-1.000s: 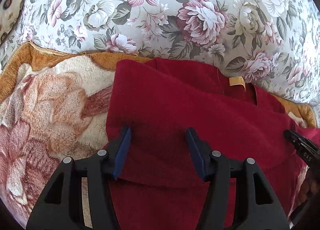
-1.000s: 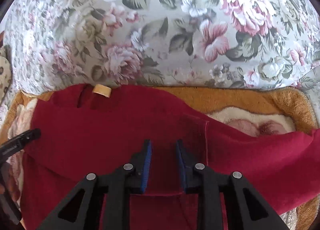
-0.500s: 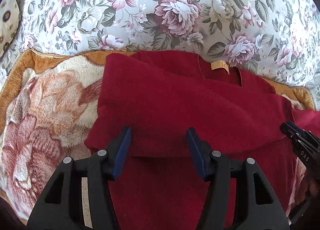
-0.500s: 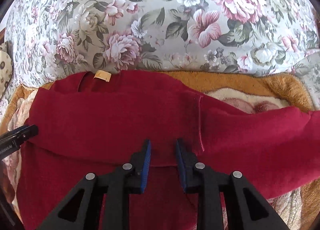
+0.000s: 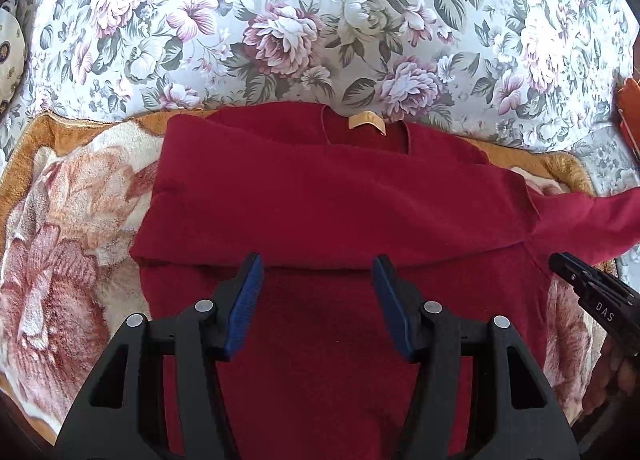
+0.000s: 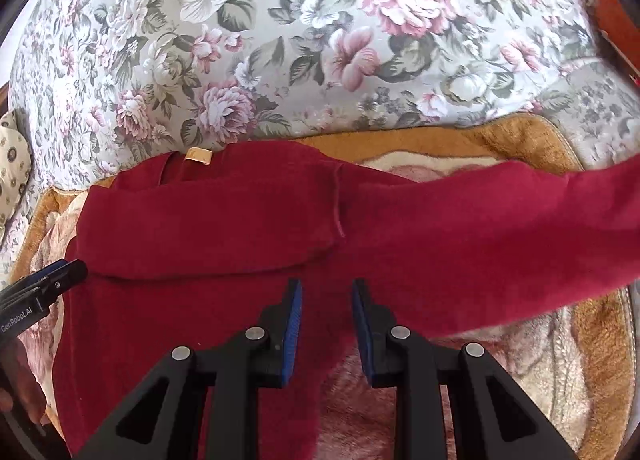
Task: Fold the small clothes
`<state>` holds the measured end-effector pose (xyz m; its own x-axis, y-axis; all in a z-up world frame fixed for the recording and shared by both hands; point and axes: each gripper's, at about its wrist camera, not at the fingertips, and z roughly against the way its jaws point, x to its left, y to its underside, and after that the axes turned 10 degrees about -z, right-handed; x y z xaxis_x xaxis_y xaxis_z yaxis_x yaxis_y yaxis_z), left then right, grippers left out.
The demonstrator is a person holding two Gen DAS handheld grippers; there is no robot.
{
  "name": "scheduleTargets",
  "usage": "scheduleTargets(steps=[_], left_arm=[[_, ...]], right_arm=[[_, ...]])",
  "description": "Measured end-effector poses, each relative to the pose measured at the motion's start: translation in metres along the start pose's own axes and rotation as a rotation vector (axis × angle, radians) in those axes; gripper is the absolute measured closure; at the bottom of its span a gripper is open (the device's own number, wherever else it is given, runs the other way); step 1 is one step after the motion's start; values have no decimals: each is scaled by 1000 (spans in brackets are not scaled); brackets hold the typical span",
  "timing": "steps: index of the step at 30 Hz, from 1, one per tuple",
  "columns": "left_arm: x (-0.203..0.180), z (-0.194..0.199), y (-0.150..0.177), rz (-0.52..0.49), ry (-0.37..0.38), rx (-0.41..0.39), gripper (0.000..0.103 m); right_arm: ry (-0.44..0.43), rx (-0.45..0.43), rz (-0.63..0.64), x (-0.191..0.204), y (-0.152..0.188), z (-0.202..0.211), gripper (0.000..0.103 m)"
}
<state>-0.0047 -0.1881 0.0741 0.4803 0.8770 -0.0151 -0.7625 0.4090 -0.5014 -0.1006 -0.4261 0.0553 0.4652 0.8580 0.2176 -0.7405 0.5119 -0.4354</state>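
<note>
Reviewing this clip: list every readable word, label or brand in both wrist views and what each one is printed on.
"DAS": white letters on the black body of the right tongs, seen at the right edge of the left wrist view; it may be part of a longer word.
"GenRobot.AI": white print on the body of the left tongs, at the left edge of the right wrist view.
Tan neck tag on the red sweater: no legible print.

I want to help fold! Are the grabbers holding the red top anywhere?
No. Both hand-held grippers, left and right, hang open above the red sweater; nothing sits between their pads.
</note>
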Motion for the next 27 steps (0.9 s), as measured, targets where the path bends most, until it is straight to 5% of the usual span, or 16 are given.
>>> scheduleTargets(steps=[15,24,27], left_arm=[[-25,-24,-12,-5,50,57,46],[-16,-23,-16,24,71,57,46],[-17,-23,-17,24,73,58,46]], right_arm=[[84,-59,-275,-124,-21,36,75],[253,-131,-421,-202,-36,87,73],[208,-132,-497,-228,-37,79,73]])
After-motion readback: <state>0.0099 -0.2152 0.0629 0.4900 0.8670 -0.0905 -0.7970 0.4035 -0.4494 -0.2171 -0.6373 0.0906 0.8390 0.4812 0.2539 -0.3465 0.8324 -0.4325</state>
